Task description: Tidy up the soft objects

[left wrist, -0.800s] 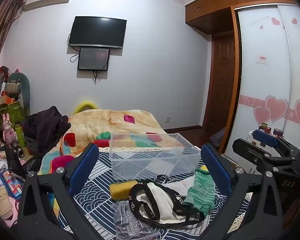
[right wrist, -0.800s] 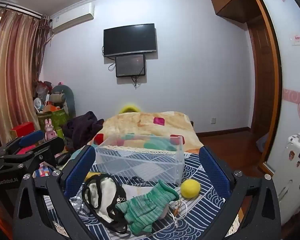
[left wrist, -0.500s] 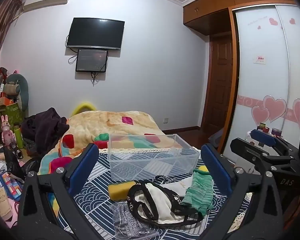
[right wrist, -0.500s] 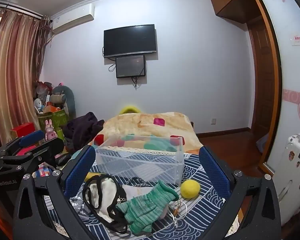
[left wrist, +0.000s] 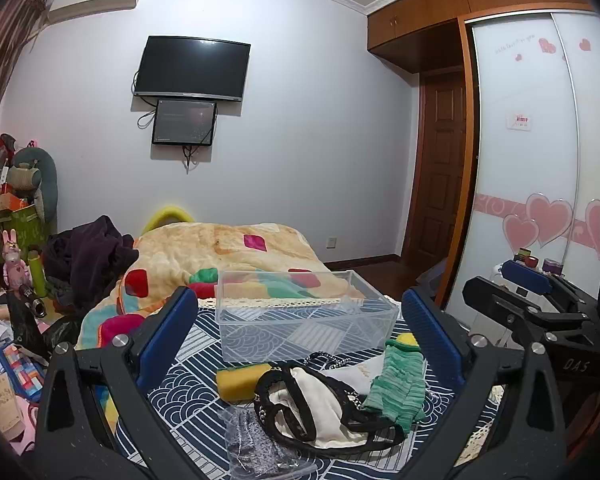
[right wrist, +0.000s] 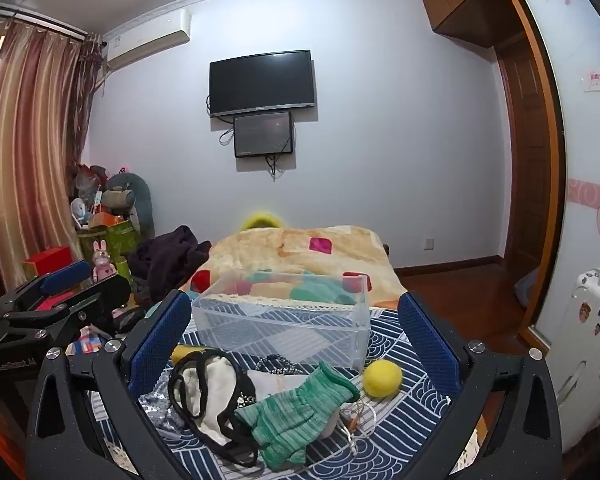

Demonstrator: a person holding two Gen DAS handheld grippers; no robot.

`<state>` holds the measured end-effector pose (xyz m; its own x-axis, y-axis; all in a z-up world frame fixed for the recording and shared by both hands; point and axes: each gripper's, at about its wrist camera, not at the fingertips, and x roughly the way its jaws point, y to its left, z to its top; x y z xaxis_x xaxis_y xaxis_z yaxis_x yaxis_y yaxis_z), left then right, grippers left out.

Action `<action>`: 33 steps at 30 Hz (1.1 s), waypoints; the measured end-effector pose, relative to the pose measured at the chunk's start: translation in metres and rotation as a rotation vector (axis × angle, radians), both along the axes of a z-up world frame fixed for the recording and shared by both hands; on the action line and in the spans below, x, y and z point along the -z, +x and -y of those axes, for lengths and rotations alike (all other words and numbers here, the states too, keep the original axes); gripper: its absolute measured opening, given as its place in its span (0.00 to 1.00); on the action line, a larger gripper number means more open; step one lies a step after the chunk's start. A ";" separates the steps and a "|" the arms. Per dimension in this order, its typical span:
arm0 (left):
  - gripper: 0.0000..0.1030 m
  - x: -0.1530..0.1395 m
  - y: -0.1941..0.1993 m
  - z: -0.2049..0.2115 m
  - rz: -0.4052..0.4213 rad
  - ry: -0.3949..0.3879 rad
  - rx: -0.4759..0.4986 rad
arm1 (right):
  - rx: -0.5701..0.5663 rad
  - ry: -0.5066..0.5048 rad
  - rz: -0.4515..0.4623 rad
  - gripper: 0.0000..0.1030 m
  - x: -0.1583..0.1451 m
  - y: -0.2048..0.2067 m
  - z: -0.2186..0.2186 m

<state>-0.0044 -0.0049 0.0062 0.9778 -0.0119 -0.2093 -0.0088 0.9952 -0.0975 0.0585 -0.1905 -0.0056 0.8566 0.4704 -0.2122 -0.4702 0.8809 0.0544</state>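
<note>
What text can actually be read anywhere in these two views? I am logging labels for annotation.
"DAS": on the frame of the right claw, seen from the left wrist view.
"GenRobot.AI": on the frame of the left claw, seen from the right wrist view; small, so this reading is tentative.
Red sign on the wardrobe door: too blurred to read.
Script line high on that door: too faint to read.
TV brand mark: too small.

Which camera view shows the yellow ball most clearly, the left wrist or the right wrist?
The right wrist view. There the yellow ball lies whole and unobstructed on the patterned bedcover, beside the near right corner of the clear plastic box. In the left wrist view only its top peeks out behind the green knitted cloth.
</note>
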 end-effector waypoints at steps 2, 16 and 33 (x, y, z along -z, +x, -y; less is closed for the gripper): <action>1.00 0.000 0.000 0.000 -0.001 -0.002 0.000 | -0.001 0.000 0.005 1.00 0.002 -0.003 -0.005; 1.00 0.000 -0.001 -0.002 0.002 -0.003 0.000 | -0.006 0.000 0.010 1.00 0.004 -0.002 -0.006; 1.00 -0.002 -0.004 0.000 0.008 0.005 0.000 | -0.008 0.003 0.012 1.00 0.002 -0.003 -0.006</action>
<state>-0.0079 -0.0045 0.0082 0.9794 -0.0109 -0.2017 -0.0081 0.9956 -0.0930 0.0557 -0.1847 -0.0078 0.8554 0.4775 -0.2009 -0.4775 0.8771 0.0514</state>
